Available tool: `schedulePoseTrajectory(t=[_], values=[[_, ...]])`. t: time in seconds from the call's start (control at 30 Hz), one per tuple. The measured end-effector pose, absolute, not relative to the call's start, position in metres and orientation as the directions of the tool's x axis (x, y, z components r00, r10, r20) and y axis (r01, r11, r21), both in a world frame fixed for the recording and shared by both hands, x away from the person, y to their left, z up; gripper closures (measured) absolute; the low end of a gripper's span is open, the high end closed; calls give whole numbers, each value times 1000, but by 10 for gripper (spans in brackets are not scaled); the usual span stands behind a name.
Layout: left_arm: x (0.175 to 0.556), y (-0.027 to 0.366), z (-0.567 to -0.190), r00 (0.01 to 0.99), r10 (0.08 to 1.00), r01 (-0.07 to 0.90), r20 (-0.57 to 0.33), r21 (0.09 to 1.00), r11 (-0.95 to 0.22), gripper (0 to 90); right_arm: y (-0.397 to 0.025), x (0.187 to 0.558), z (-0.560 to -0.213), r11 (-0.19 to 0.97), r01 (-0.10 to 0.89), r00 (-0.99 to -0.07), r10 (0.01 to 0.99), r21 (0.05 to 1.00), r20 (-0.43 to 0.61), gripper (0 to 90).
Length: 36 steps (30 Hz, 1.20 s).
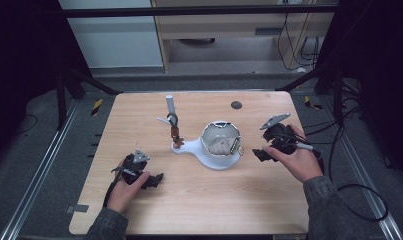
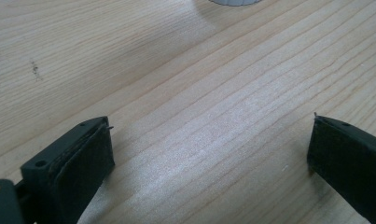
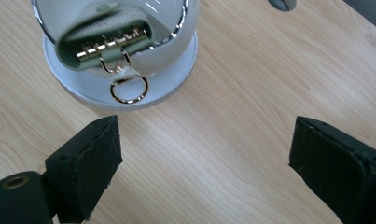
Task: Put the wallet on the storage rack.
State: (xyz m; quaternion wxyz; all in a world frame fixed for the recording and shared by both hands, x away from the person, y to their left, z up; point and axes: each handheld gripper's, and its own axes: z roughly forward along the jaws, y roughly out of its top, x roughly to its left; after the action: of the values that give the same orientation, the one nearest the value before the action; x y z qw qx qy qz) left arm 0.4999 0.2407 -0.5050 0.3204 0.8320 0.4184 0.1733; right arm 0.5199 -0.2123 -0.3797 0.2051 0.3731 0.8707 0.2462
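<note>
A white stand (image 1: 191, 148) sits mid-table, carrying a round white bowl (image 1: 220, 141) with a wallet-like pouch and a gold clasp (image 3: 112, 49) whose ring (image 3: 128, 89) hangs over the rim. An upright post (image 1: 172, 117) with a dark hanging piece rises from the stand's left end. My left gripper (image 1: 156, 179) rests open on the wood at the front left, jaws wide over bare table (image 2: 209, 140). My right gripper (image 1: 258, 153) is open just right of the bowl, its jaws apart with nothing between them; the bowl (image 3: 129, 56) lies close ahead of it.
A small dark disc (image 1: 236, 104) lies near the table's far edge. Black frame legs and cables stand off the table's right side. A strip of tape (image 1: 77, 208) sticks at the front-left corner. Bare wood stretches across the front of the table (image 1: 214, 205).
</note>
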Motion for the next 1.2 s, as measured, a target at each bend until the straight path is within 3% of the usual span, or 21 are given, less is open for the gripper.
schedulePoseTrajectory(t=[0.5,1.2], values=[[500,241,-505,592,805,583,22,679,-447,0,-234,509,-409,535,559,-573,802,633,-172,138],[500,241,-505,595,803,581,22,679,-449,0,-260,508,-469,376,670,-450,891,641,-52,152]])
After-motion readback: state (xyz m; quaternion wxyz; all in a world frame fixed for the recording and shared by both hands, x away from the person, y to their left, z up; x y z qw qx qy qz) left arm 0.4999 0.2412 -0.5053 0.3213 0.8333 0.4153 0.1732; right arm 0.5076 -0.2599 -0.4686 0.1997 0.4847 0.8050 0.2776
